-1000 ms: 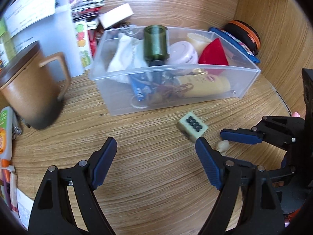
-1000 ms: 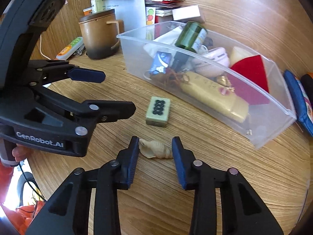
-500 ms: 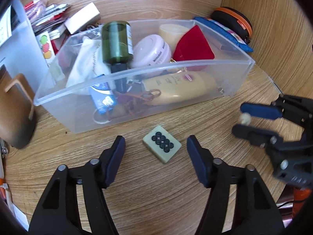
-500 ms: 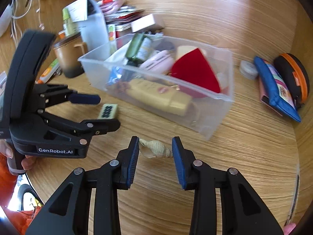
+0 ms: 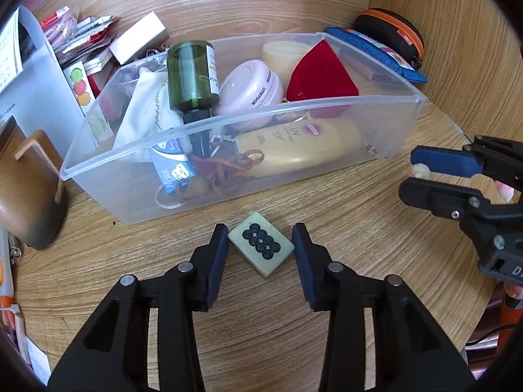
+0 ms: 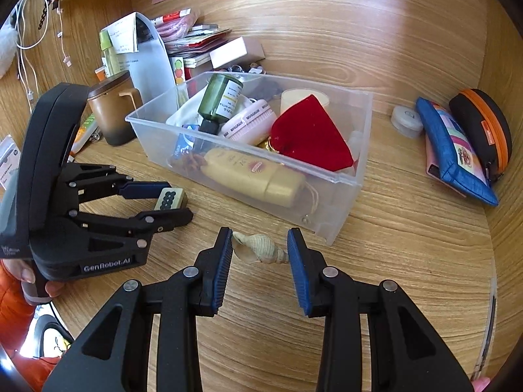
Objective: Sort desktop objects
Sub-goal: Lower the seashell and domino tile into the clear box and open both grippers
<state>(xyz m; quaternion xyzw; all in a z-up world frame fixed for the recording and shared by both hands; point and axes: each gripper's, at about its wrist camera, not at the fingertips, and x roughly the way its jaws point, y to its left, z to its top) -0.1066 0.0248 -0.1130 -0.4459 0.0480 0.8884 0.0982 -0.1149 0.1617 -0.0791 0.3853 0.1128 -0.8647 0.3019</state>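
A pale green mahjong tile (image 5: 261,247) lies on the wooden desk in front of the clear plastic bin (image 5: 137,150). My left gripper (image 5: 260,245) straddles the tile, its blue pads close on both sides; the tile still rests on the desk. It also shows in the right wrist view (image 6: 170,197) between the left gripper's fingers (image 6: 143,191). My right gripper (image 6: 260,250) is shut on a cream spiral seashell (image 6: 260,249) and holds it above the desk, right of the bin's near corner. The shell peeks out in the left wrist view (image 5: 420,171).
The bin (image 6: 340,176) holds a green bottle (image 5: 193,75), a pink jar (image 5: 250,88), a red pouch (image 5: 322,73), a yellow UV tube (image 5: 300,148) and more. A brown mug (image 5: 23,189) stands left. A blue pouch (image 6: 454,150) and orange-rimmed case (image 6: 483,127) lie right.
My left gripper has moved forward and narrowed around the mahjong tile. My right gripper has lifted the seashell and carried it right, away from the tile.
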